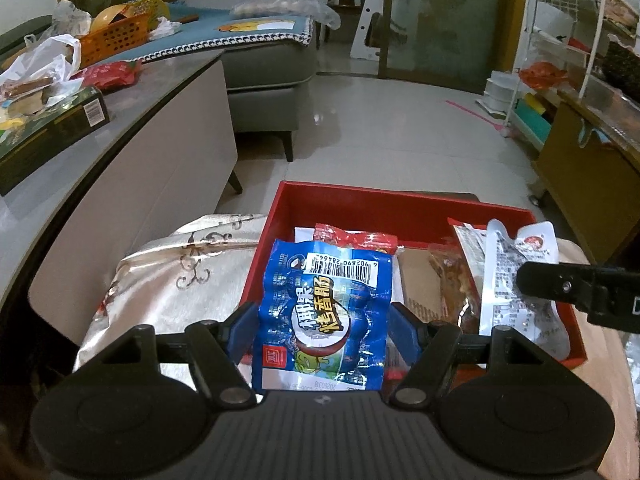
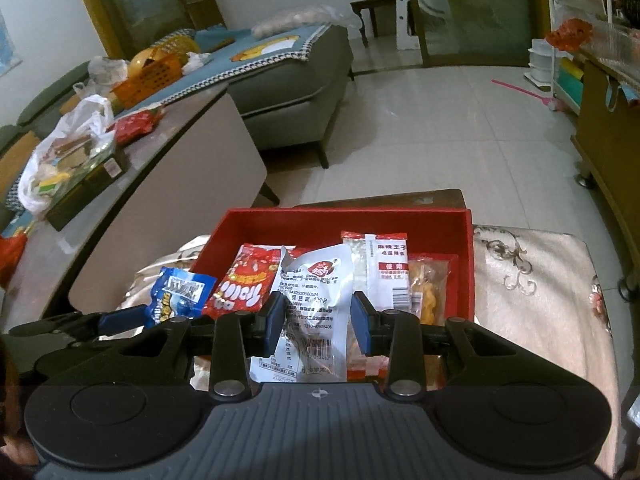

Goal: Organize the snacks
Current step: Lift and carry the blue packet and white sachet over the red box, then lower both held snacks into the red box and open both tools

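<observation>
Over red box [image 1: 400, 204], blue packet [image 1: 320, 312] between left tongs [image 1: 320, 322], apparently clamped.

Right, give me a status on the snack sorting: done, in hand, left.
Done: several packets already lie in the red box, among them a red packet.
In hand: the left gripper holds a blue packet and the right gripper a white packet, both over the box.
Left: release both; more snacks sit in the plastic bag on the side table.
</observation>
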The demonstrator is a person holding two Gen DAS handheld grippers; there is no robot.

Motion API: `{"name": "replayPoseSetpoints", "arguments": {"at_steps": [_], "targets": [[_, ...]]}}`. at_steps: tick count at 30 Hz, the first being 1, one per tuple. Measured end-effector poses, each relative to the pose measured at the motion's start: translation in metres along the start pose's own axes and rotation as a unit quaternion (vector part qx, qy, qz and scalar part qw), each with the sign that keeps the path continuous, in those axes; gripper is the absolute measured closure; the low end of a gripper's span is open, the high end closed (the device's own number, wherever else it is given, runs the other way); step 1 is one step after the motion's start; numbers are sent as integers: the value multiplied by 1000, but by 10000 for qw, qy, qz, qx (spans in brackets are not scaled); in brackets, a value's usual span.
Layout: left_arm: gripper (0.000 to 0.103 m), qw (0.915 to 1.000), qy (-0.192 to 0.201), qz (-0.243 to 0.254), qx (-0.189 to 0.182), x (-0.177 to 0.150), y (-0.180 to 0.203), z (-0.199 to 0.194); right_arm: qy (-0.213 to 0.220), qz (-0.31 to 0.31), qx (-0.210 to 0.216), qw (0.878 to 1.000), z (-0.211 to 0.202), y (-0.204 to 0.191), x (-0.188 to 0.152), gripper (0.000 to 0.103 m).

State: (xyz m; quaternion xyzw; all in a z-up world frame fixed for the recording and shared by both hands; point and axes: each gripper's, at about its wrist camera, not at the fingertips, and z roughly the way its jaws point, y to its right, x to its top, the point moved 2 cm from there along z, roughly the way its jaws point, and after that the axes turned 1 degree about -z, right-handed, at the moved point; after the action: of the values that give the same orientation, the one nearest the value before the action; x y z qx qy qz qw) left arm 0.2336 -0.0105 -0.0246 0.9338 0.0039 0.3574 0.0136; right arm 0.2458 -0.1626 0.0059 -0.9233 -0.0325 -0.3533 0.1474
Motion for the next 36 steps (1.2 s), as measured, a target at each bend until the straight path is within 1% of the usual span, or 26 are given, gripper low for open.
{"name": "replayPoseSetpoints", "arguments": {"at_steps": [12,16,20,24,27,29,31,36], "targets": [[39,9999,-122,-59,6,10,8,38,-258,131,-145,9995,40,18,7,59],[39,9997,-186,-118,-89,12,13,49,-314,169,-176,9992,52,22,9,58],[39,9995,-293,-27,-90,11,22,60,-376,158,-214,9989,60,25,9,55],[39,9995,-298,9,-144,12,25,59,-354,198,-254,9989,60,29,11,52],[38,9996,-232,-32,-164,14,23,54,-273,309,-260,9988,55,34,14,50],[37,9997,-157,-36,-160,16,22,50,-234,377,-224,9988,51,36,15,47],[34,9998,-115,-75,-162,17,20,46,-222,365,-194,9989,49,35,14,39],[34,9997,-54,-68,-232,17,15,35,-193,308,-194,9992,38,30,13,39]]}}
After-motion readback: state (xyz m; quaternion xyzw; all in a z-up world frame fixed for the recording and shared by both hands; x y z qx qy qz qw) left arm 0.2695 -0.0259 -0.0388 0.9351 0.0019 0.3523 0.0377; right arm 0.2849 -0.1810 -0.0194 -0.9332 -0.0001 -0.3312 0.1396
